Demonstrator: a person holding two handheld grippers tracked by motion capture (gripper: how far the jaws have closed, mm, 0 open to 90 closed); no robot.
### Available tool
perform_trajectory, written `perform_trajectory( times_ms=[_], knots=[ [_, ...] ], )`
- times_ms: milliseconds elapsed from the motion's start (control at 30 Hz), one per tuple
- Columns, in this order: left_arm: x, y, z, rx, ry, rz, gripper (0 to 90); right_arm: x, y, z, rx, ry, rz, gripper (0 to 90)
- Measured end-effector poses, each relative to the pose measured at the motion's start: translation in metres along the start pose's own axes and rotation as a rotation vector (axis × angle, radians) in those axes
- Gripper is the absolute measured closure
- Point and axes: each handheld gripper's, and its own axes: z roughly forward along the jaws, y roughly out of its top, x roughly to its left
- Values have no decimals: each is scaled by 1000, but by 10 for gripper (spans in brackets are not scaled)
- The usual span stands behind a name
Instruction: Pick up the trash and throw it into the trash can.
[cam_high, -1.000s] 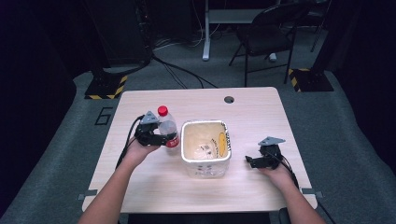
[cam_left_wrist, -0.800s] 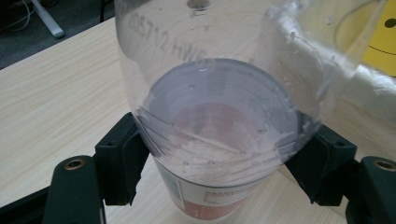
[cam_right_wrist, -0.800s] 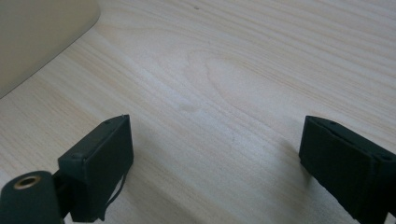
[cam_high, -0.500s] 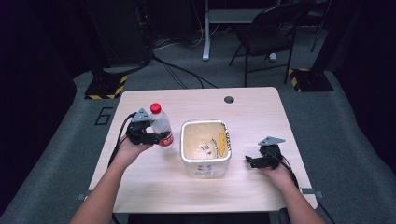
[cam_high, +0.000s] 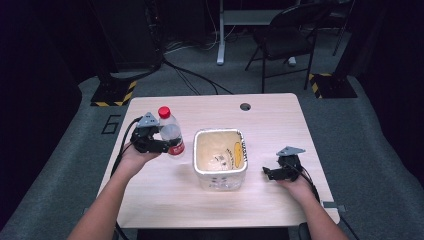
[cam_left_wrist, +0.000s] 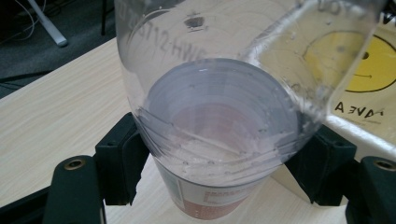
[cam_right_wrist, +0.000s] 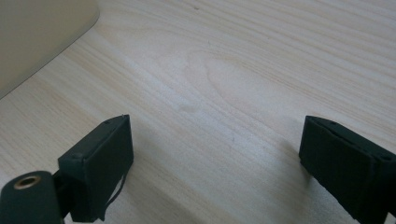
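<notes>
The bottle (cam_high: 170, 135) is clear plastic with a red cap and a red and white label low down. The bin (cam_high: 220, 158) at its 3 o'clock is white-rimmed, cream inside, with a yellow smiley sticker and black lettering. The table (cam_high: 280, 125) is pale wood grain with a dark round hole at 12 o'clock. Both grippers, left (cam_high: 159, 145) and right (cam_high: 272, 173), are black with grey top plates. The floor (cam_high: 370, 130) is grey carpet, with yellow-black hazard stripes on the stand bases (cam_high: 112, 95).

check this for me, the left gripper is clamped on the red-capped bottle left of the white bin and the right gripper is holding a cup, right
Not quite. The right gripper holds nothing: the right gripper view shows its jaws open over the bare table. The left gripper does clamp the bottle left of the bin.
</notes>
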Motion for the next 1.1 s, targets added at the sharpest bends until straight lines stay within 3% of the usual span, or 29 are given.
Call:
perform_trajectory(
  times_ms=[400,1100],
  knots=[
    [-7,15,-14,-17,-17,7,270,0,0,0,0,0,0,93],
    [-24,43,-32,-39,-44,70,271,0,0,0,0,0,1,93]
  ],
)
